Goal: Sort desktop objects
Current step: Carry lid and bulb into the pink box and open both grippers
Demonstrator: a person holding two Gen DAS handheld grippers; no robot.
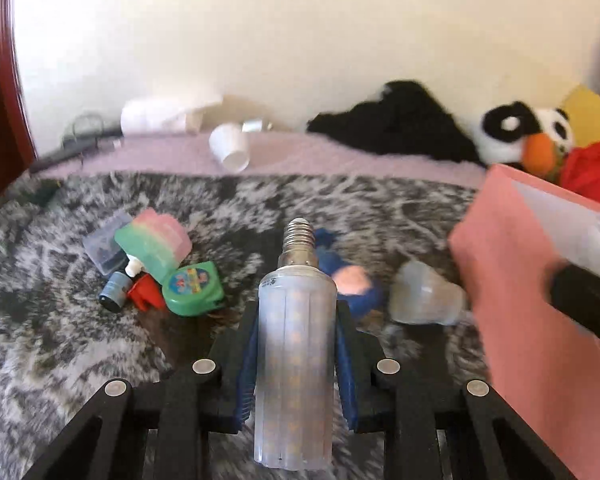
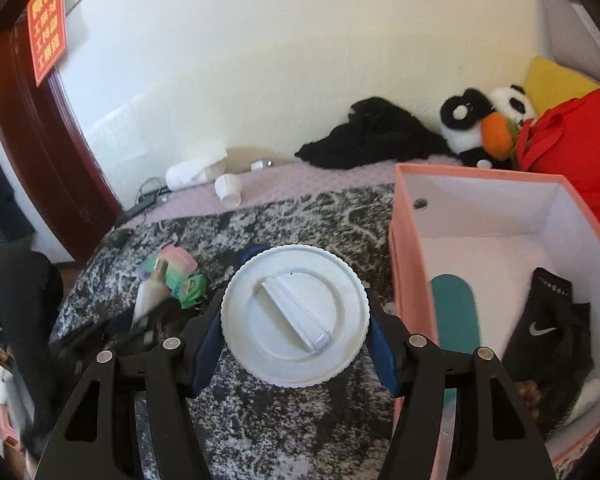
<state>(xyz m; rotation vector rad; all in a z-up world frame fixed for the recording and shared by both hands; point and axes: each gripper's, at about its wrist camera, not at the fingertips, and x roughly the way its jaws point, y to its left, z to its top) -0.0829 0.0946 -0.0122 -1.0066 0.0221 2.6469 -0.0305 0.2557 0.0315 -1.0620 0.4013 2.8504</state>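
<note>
My left gripper (image 1: 296, 320) is shut on a frosted corn-style LED bulb (image 1: 294, 344), screw base pointing away, held above the grey-black rug. My right gripper (image 2: 296, 320) is shut on a round white ribbed lid (image 2: 295, 315), held above the rug just left of the pink box (image 2: 412, 280). The box also shows in the left wrist view (image 1: 520, 300); it holds a black Nike sock (image 2: 548, 320) and a teal oval piece (image 2: 456, 312). On the rug lie a green tape measure (image 1: 194, 288), a pink-green pouch (image 1: 156, 244), a blue toy (image 1: 352, 280) and a second frosted bulb (image 1: 424, 298).
A small clear case (image 1: 104, 246), a battery (image 1: 114, 292) and a red clip (image 1: 144, 292) sit by the pouch. At the back are a white cup (image 1: 230, 146), a tissue roll (image 1: 160, 114), black cloth (image 1: 392, 122), a panda plush (image 1: 520, 132) and a red bag (image 2: 572, 140).
</note>
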